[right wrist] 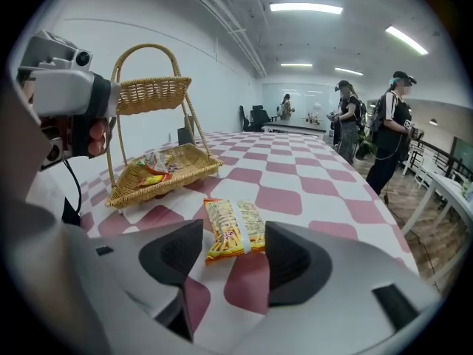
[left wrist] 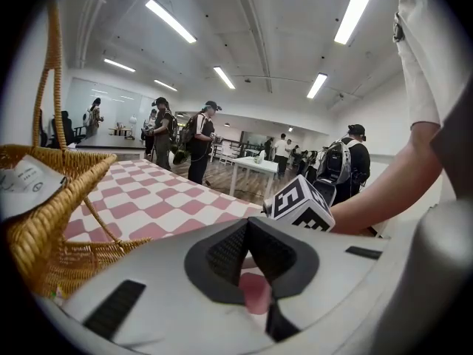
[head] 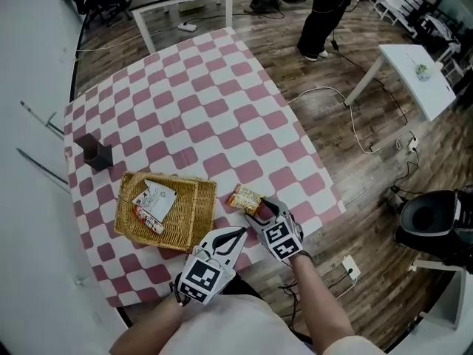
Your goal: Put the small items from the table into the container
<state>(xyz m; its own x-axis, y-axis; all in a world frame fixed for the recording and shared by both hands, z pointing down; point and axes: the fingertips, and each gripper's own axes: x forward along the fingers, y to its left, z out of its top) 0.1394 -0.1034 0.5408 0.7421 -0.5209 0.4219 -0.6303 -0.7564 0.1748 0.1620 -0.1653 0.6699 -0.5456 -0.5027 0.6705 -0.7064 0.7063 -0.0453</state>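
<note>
**A:** Pink-and-white checked cloth (head: 222, 95) covers the table. What sits closest to the person, at the lower middle of the head view?

**B:** Both tools. The left gripper (left wrist: 247, 231) has its jaws brought together on nothing. It hangs just off the near corner of the wicker basket (head: 199, 222), out of the other tool's way, I'd guess.

**A:** And the other one?

**B:** The right gripper (head: 263, 210) is tipped down toward the cloth with its jaws spread wide. The snack packet (right wrist: 233, 229) lies flat between them. Neither pad touches it, so it isn't held yet. My guess is that the wide spread lets the jaws take the packet across its width.

**A:** Where is the packet relative to the basket?

**B:** Just to the basket's right in the head view, close beside it but not touching.

**A:** Is anything in the basket?

**B:** A white packet (head: 157, 196) and a red-and-yellow one (head: 146, 218) lie in it, so I take the basket for the container. In the right gripper view its tall handle carries a smaller woven tray (right wrist: 151, 93). A drop would probably have to come in from the open side, beneath that tray.

**A:** And farther off?

**B:** A small dark box (head: 94, 152) stands near the table's left edge. Beyond the table are a wooden floor, white tables and people standing.
</note>
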